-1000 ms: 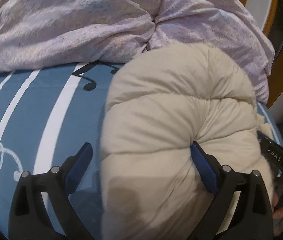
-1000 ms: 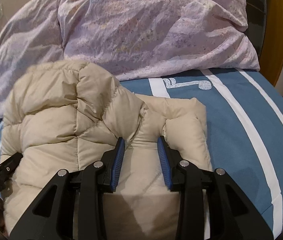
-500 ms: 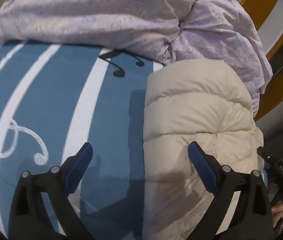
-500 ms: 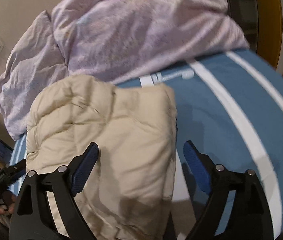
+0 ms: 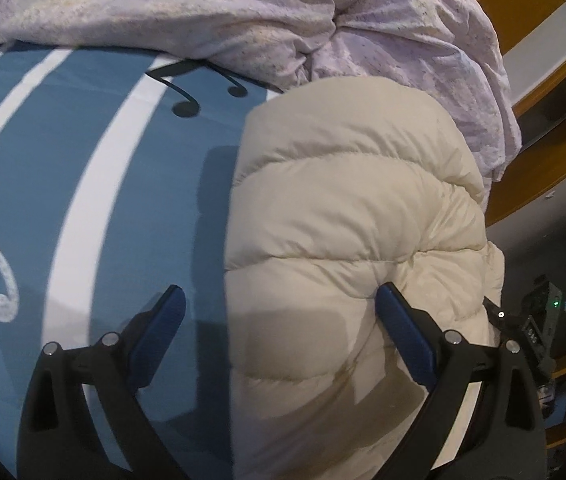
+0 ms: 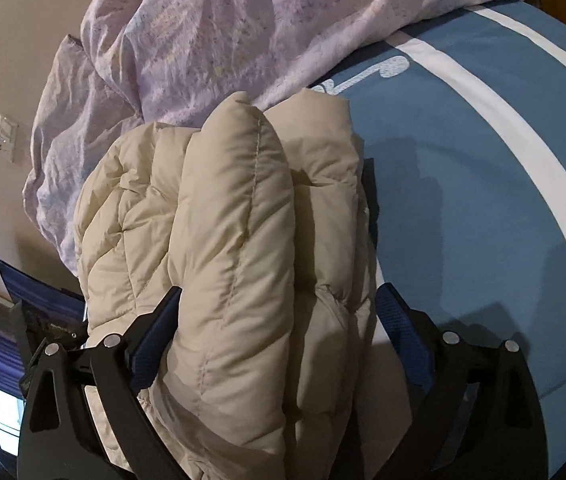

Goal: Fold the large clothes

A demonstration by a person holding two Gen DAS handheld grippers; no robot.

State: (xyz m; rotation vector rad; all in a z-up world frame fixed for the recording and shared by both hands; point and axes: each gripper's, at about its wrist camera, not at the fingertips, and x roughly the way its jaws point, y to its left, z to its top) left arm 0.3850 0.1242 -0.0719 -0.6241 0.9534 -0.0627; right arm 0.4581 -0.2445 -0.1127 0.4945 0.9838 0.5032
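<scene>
A cream puffer jacket [image 5: 347,216] lies folded into a thick bundle on a blue bed sheet [image 5: 35,184] with white stripes and music notes. My left gripper [image 5: 279,312] is open, its jaws wide, straddling the jacket's left edge; the right fingertip presses into the padding. In the right wrist view the jacket [image 6: 239,248] bulges up between the jaws of my right gripper [image 6: 279,308]. That gripper is open wide around the bundle, with the right finger [image 6: 399,320] at the jacket's right edge.
A crumpled lilac duvet [image 5: 243,12] lies piled at the head of the bed, touching the jacket's far end; it also shows in the right wrist view [image 6: 243,32]. A wooden frame [image 5: 543,152] stands to the right. A wall switch [image 6: 6,138] is on the left wall.
My right gripper opened from a narrow pinch on the jacket to a wide stance, then moved in around the bundle. My left gripper stayed open and shifted along the jacket's left edge.
</scene>
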